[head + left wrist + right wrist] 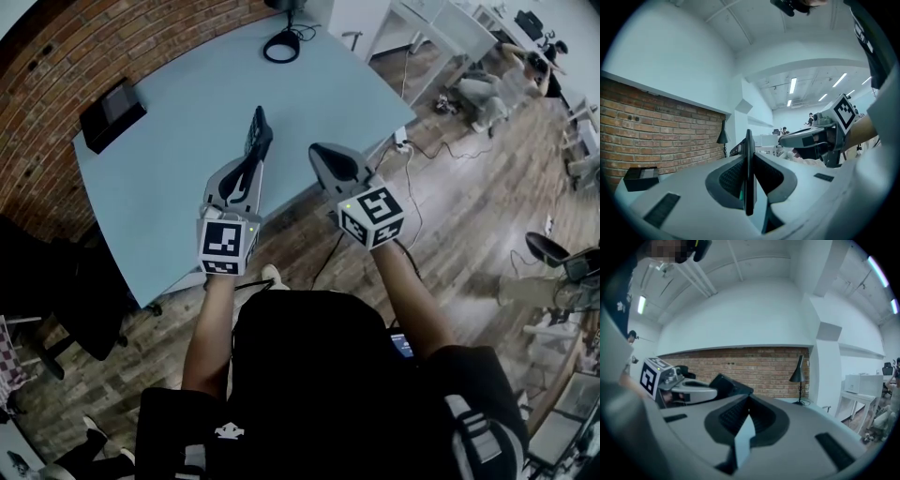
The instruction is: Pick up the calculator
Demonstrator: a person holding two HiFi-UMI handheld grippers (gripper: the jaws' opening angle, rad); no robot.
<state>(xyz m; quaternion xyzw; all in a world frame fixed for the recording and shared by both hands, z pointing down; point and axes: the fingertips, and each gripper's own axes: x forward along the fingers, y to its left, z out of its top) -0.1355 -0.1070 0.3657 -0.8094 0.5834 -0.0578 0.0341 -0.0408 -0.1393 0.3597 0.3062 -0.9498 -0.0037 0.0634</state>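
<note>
Gripping the calculator (260, 127) on its edge, the left gripper (251, 169) has its jaws clenched on the thin dark slab, which sticks out past the fingertips above the near part of the pale blue table (169, 178). Just beside it, the right gripper (323, 155) hangs over the table's near edge with its jaws closed together on nothing, apart from the calculator. Further back on the table, well apart from both grippers, a black box (112, 112) lies near the brick wall (56, 66), and a black lamp (799, 373) stands at the far end. Beyond the table is wooden floor (450, 206) with cables (412, 150), where a person (478, 94) crouches.
</note>
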